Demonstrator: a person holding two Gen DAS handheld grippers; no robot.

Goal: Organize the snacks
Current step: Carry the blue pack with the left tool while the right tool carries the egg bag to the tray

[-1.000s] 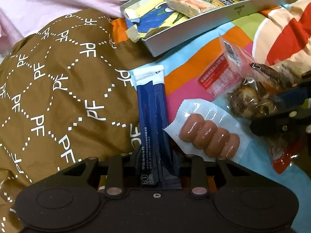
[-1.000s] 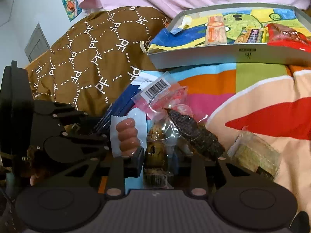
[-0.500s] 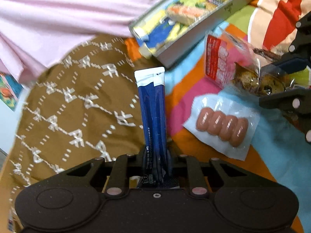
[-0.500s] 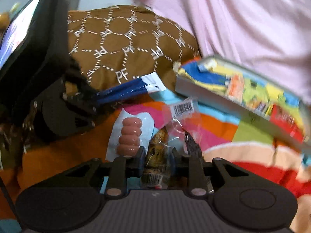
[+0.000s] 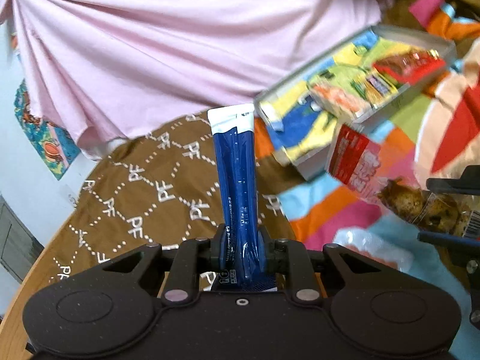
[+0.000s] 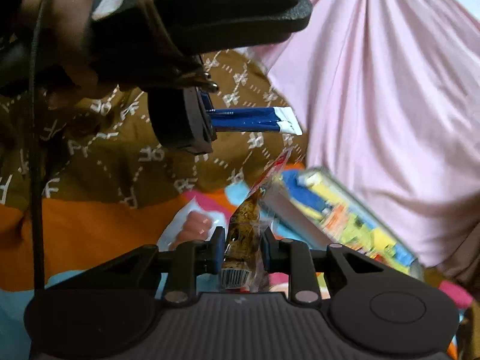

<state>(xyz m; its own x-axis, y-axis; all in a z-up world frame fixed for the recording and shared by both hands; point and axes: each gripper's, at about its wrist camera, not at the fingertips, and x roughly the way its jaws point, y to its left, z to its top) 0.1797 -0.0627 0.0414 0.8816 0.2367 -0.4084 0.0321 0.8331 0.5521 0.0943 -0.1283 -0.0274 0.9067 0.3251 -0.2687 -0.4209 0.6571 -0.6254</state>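
Observation:
My left gripper [image 5: 240, 247] is shut on a long blue stick pack [image 5: 237, 180] with a white top, held up off the bedding; the same blue stick pack [image 6: 255, 120] juts from the left gripper [image 6: 207, 120] in the right wrist view. My right gripper [image 6: 240, 250] is shut on a clear bag of brown snacks [image 6: 244, 228] with a red label. That clear bag [image 5: 399, 186] hangs at the right of the left wrist view. A grey box [image 5: 387, 96] with several colourful snack packs lies beyond. A sealed sausage pack [image 6: 195, 225] lies on the bedding below.
A brown patterned blanket [image 5: 144, 192] covers the left side, with striped colourful bedding [image 5: 330, 210] to the right. A pink cloth [image 5: 168, 48] hangs behind. A person's hand [image 6: 69, 30] holds the left gripper high in the right wrist view.
Both grippers have lifted their packs off the bedding. The right gripper has rolled and swung sideways with the bag; the left has risen and tilted up with the stick pack.

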